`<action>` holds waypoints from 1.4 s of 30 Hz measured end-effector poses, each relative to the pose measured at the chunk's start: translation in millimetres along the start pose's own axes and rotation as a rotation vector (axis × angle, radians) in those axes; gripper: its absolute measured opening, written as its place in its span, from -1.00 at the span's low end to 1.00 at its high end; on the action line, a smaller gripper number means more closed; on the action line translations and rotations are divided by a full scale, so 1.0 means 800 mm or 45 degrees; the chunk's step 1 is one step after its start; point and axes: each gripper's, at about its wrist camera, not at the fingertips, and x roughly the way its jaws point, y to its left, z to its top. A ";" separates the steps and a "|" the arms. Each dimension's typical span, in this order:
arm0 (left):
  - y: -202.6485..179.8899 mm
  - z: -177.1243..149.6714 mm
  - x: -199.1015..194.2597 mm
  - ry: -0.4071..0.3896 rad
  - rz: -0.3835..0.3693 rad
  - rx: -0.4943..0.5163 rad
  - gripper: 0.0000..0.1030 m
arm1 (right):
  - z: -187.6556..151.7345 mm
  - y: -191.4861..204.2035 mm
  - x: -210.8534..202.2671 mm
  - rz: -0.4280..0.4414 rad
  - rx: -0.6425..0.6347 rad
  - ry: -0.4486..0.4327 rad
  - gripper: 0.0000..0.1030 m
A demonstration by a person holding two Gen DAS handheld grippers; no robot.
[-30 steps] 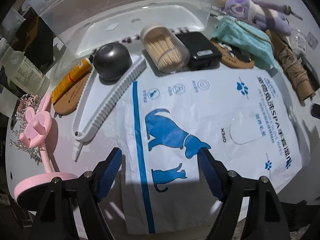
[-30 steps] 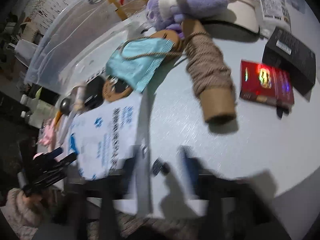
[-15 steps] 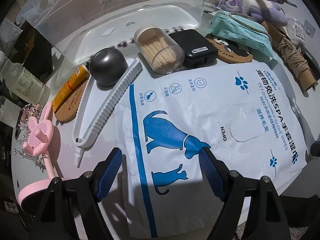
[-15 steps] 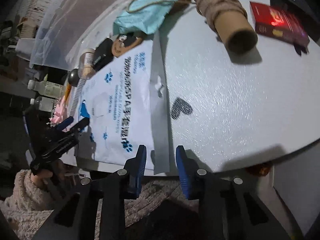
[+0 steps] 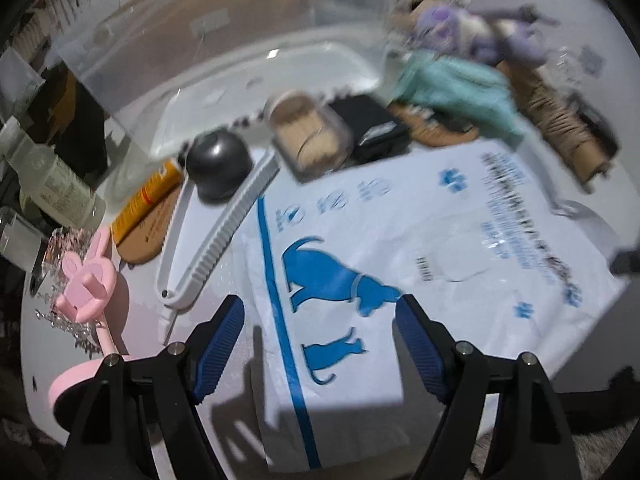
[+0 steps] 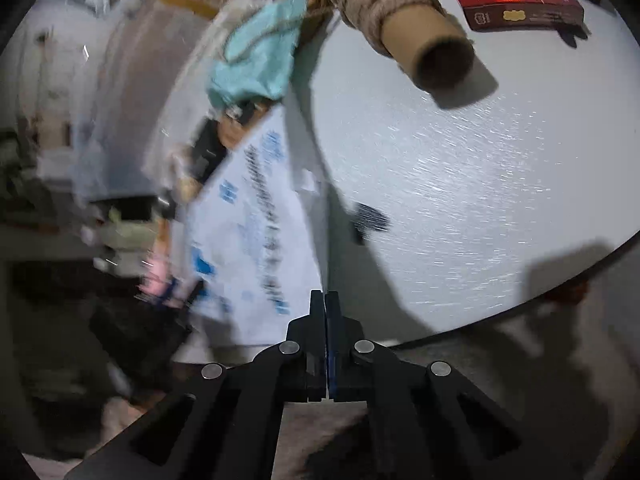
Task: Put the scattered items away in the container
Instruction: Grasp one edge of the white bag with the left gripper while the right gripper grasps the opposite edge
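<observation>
Blurred wipes pack (image 5: 400, 248) (edge hidden) between left tongs (image 5: 320, 344).

A white wipes pack (image 5: 420, 248) printed with blue cats is seen mid-frame; a pink stand (image 5: 86, 280) is spotted lower left.

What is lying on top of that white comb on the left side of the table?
A dark grey dome sits on the upper end of the white comb, by the orange tube. The part of the comb under the dome is hidden; the rest is bare.
</observation>
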 end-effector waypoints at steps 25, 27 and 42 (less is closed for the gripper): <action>-0.081 -0.050 -0.010 -0.065 -0.021 0.467 0.13 | 0.058 0.088 -0.014 0.303 0.041 -0.069 -0.97; -0.082 -0.049 -0.007 -0.071 -0.016 0.476 -0.15 | 0.057 0.084 -0.014 0.298 0.047 -0.067 -0.97; -0.061 -0.010 -0.012 0.028 -0.198 0.297 -0.80 | -0.014 0.133 -0.056 -0.422 -0.966 -0.240 0.28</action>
